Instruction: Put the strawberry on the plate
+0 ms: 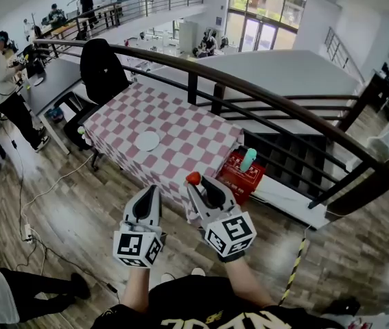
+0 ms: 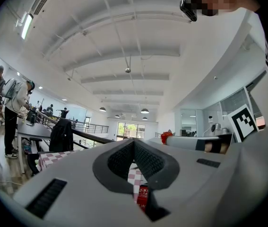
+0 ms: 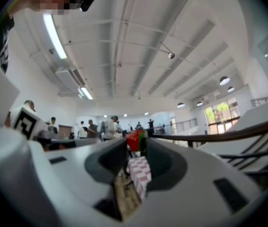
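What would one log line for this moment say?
right gripper: shut on strawberry | left gripper: shut, empty | plate: empty, on table | strawberry: held up, not yet on plate

Bright interior recorded through wide-angle lenses.
Light is admitted by windows [image 1: 266, 5] and ceiling strips [image 3: 53, 34]; lines are bowed toward darkened corners; the right gripper view is rendered soft.
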Tool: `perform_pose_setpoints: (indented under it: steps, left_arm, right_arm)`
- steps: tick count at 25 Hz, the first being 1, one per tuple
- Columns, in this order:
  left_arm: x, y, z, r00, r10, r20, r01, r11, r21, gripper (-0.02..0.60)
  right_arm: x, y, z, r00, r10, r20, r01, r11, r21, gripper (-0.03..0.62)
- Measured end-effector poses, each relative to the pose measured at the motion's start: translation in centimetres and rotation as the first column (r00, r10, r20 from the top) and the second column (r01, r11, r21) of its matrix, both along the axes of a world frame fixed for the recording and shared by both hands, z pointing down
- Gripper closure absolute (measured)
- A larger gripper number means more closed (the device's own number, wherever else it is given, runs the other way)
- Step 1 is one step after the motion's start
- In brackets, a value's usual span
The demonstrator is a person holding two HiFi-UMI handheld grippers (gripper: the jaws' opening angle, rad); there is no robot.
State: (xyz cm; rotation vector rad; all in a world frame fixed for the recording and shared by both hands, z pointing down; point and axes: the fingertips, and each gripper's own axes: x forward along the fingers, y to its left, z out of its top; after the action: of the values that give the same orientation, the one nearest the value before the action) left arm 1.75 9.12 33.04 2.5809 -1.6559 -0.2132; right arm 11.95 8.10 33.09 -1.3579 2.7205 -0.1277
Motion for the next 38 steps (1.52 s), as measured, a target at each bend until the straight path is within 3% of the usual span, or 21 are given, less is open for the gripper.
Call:
perform_pose_setpoints:
  steps: [17,24,28,32,38]
  left_arm:
    - [4.2,1.2,2.2,0.999,-0.014,0.047,0.015,1.0,-0.028,0.572]
    - [2.8,1.6,3.3,0.996,-0.063,0.065,0.066,0.996,-0.052,0.572]
    - [2.9,-0.1,3.6,0.997,-0.033,0.069,0.037,0.998,-0.05,0.572]
    - [2.8,-2.9,4.6,0.997,0.014,0.074,-0.011,0.999,-0.045,0.572]
    - [-0.2,-9.2,5.9,0.994,0.049,0.093,-0.041,0.996,-0.08,0.572]
  right_arm:
    - [4.1,0.7,1.6,1.0,-0.026,0.004,0.026,1.0,0.007,0.468]
    - [3.6,0.6,2.1,0.999,-0.051,-0.009,0.051,0.999,0.018,0.468]
    - [2.9,-0.4,3.0,0.998,-0.061,-0.019,0.061,0.998,0.004,0.467]
    - [3.2,-3.0,4.1,0.999,-0.012,-0.032,0.012,1.0,-0.007,0.468]
    - [1.6,-8.8,4.5,0.996,0.057,-0.063,-0.059,0.998,-0.028,0.467]
